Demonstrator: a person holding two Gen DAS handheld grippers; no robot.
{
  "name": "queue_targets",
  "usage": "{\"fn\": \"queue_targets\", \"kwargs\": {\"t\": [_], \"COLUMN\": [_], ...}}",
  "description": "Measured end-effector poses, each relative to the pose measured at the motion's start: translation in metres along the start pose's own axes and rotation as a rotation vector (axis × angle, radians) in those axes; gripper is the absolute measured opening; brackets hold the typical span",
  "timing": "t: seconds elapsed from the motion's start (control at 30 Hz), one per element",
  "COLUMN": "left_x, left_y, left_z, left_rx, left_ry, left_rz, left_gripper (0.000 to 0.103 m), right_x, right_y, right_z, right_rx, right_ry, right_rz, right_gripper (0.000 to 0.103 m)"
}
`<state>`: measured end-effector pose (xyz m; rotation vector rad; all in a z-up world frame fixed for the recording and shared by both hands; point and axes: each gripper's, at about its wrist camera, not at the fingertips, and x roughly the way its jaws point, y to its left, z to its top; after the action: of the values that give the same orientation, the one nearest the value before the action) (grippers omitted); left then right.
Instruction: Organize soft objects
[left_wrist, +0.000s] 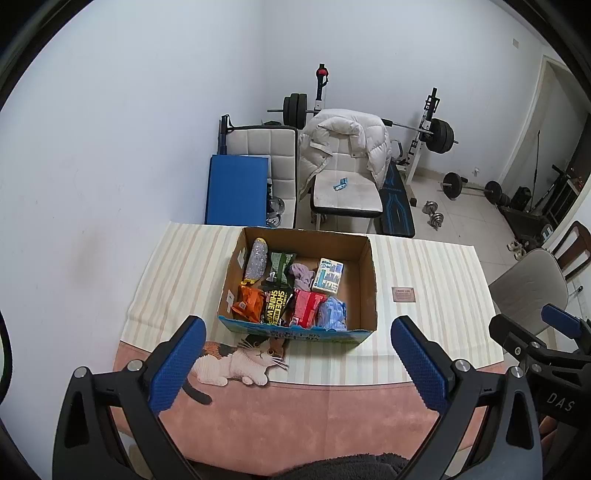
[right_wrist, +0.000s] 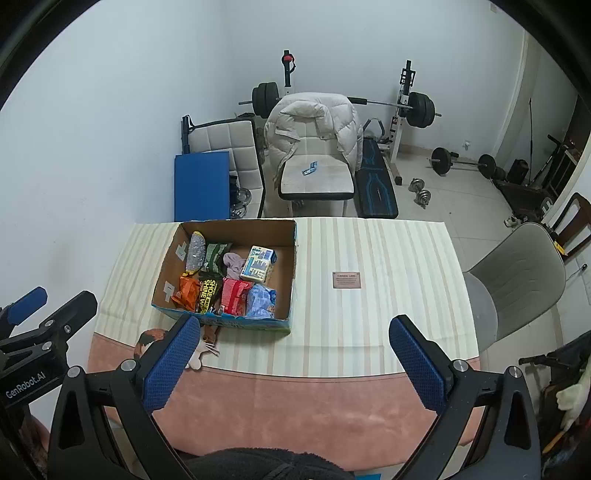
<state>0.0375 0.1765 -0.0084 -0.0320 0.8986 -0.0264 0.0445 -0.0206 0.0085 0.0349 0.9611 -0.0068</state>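
Note:
An open cardboard box (left_wrist: 364, 273) (right_wrist: 291, 258) stands on the striped tablecloth. Inside lie several soft packs: a glittery pouch (left_wrist: 257, 261), a green pack (left_wrist: 281, 266), a mauve cloth (left_wrist: 302, 277) (right_wrist: 233, 263), a tissue pack (left_wrist: 327, 275) (right_wrist: 258, 268), an orange pack (left_wrist: 248, 303) (right_wrist: 188, 291), a black "SHOE SHINE" pack (left_wrist: 276, 305), a red pack (left_wrist: 306, 308) (right_wrist: 235, 300) and a blue pack (left_wrist: 333, 314) (right_wrist: 261, 302). My left gripper (left_wrist: 299, 363) is open and empty, held near the box's front. My right gripper (right_wrist: 293, 363) is open and empty, right of the box.
A small brown card (left_wrist: 405, 294) (right_wrist: 346, 279) lies on the cloth right of the box. A grey chair (right_wrist: 517, 280) stands at the table's right side. Beyond the table are a chair with a white jacket (left_wrist: 343, 147), a blue mat (left_wrist: 236, 192) and weights.

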Motion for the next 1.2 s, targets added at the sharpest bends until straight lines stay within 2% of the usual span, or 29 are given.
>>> {"fn": "queue_targets", "kwargs": {"t": [1.2], "left_x": [0.005], "left_y": [0.008], "left_z": [0.005], "left_rx": [-0.002], "left_ry": [0.014], "left_rz": [-0.008], "left_gripper": [0.103], "right_x": [0.005], "right_y": [-0.01], "right_z": [0.0], "right_rx": [-0.011], "right_ry": [0.0], "right_rz": [-0.029], "right_gripper": [0.103]}}
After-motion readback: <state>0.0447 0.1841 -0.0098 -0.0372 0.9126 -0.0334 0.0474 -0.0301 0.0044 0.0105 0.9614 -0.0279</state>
